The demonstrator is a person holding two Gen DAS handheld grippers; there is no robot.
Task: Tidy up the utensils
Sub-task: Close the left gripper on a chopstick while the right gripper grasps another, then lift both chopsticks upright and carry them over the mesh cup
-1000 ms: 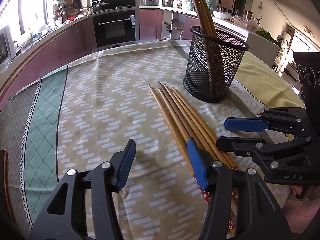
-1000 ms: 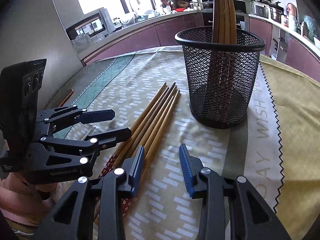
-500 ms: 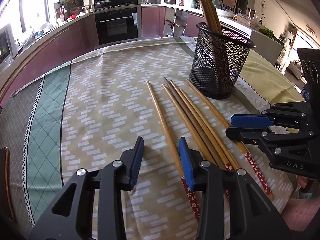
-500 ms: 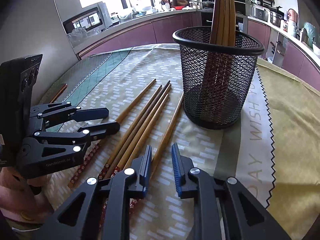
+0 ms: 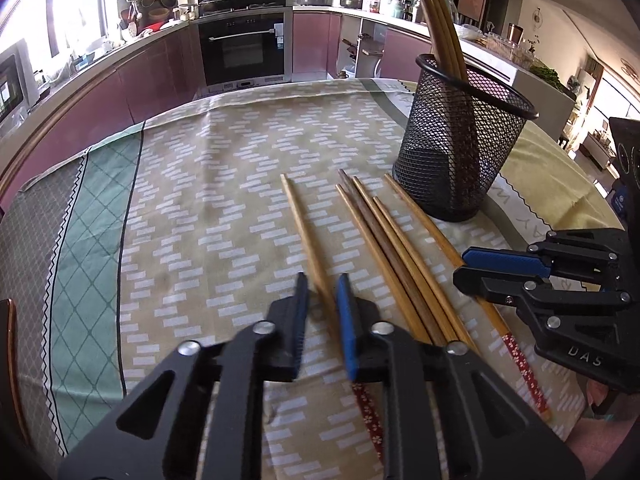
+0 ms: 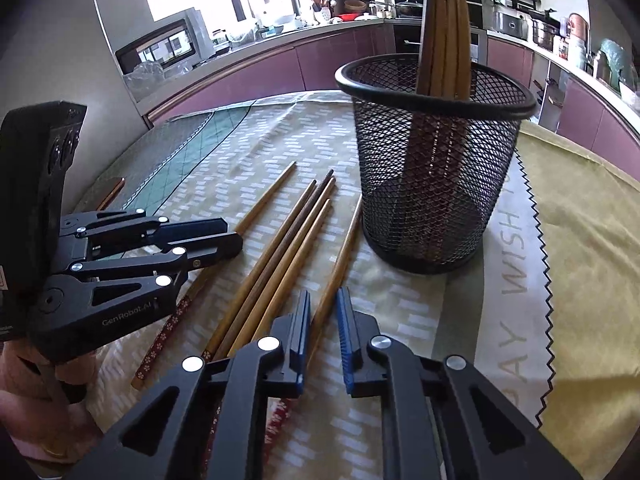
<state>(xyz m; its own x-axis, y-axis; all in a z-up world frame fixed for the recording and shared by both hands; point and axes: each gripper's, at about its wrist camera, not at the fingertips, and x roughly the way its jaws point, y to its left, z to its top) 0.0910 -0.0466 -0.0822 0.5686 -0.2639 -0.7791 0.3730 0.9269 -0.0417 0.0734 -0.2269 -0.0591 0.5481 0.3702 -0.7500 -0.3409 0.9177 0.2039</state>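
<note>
Both jaws have narrowed: our left gripper [image 5: 322, 300] now clamps the nine-o'clock chopstick [image 5: 300, 220], our right gripper [image 6: 323, 316] the three-o'clock chopstick [image 6: 340, 256], ready for the mesh holder [image 6: 432, 184].

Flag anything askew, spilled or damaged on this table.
Nothing is spilled or damaged. Six wooden chopsticks lie loose on the patterned tablecloth beside the black mesh holder. The left gripper is shut on the leftmost chopstick, the right gripper on the one nearest the holder. More already stand inside.
</note>
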